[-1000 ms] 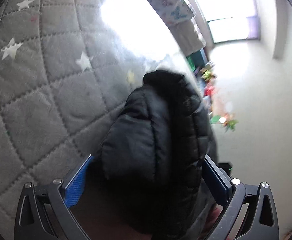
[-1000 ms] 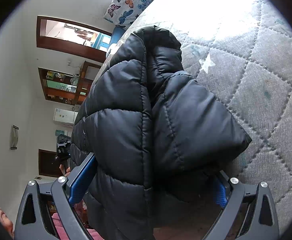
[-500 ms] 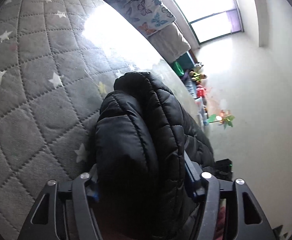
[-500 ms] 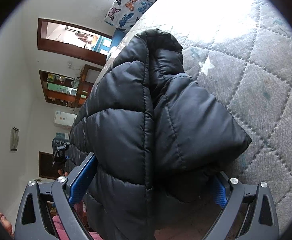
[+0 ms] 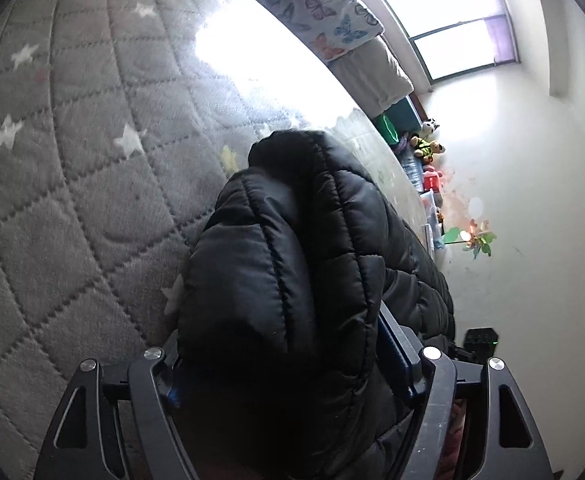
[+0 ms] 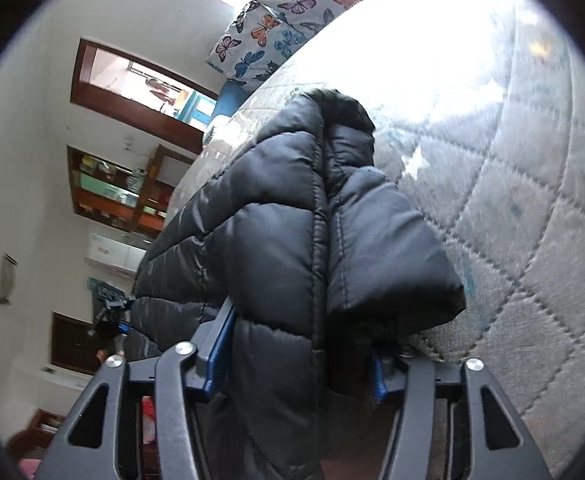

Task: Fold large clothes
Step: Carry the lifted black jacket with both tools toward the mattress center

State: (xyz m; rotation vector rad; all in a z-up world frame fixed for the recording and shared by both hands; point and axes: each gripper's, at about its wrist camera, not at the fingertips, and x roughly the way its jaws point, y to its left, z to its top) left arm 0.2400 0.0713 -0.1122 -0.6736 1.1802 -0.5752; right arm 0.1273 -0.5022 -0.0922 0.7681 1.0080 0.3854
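Note:
A black puffer jacket [image 5: 292, 260] lies bunched on the grey star-quilted bed [image 5: 72, 200], its folded edge reaching towards both cameras. My left gripper [image 5: 284, 360] has a thick roll of the jacket between its blue pads. Its jaws are opening slightly, but the pads still touch the padding. In the right wrist view the jacket [image 6: 292, 240] hangs over the bed's edge [image 6: 532, 220]. My right gripper [image 6: 298, 354] is closing on a fold of it, with the pads pressed against the fabric on both sides.
A butterfly-print pillow [image 5: 320, 12] lies at the head of the bed under a bright window [image 5: 452, 12]. Soft toys [image 5: 424, 148] line the wall side. The right wrist view shows the same pillow [image 6: 280, 32], a doorway [image 6: 140, 88] and wooden shelves [image 6: 120, 192].
Both grippers went from wide open to clamped on the jacket, the left first, then the right. Both have risen a little, lifting the jacket's edge.

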